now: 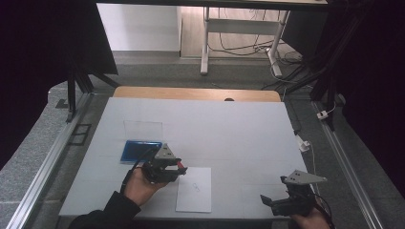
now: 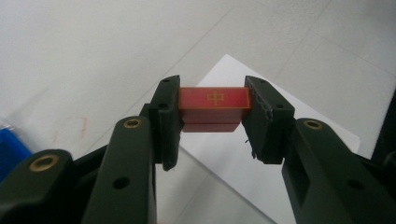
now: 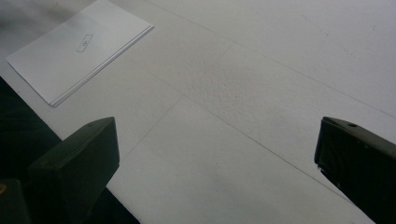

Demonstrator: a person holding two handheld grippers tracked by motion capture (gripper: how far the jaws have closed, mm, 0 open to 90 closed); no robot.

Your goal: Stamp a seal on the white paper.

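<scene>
My left gripper [image 2: 212,119] is shut on a small red block [image 2: 214,105] with a gold mark on its top face; the block sits squarely between the two black pads. In the high view that left gripper [image 1: 180,168] hovers at the left edge of a white paper sheet [image 1: 195,190], with the red block [image 1: 181,165] at its tip. The same paper sheet [image 2: 261,154] lies under the jaws in the left gripper view. My right gripper [image 1: 267,200] stands open near the table's front right edge, nothing between its jaws. The paper sheet [image 3: 77,49] lies far off in the right gripper view.
A blue tray [image 1: 139,151] lies left of the left gripper, with a clear plastic lid [image 1: 143,129] behind it. The white table mat [image 1: 229,133] covers the table. Metal rails run along both sides, and a desk frame with cables stands beyond the far edge.
</scene>
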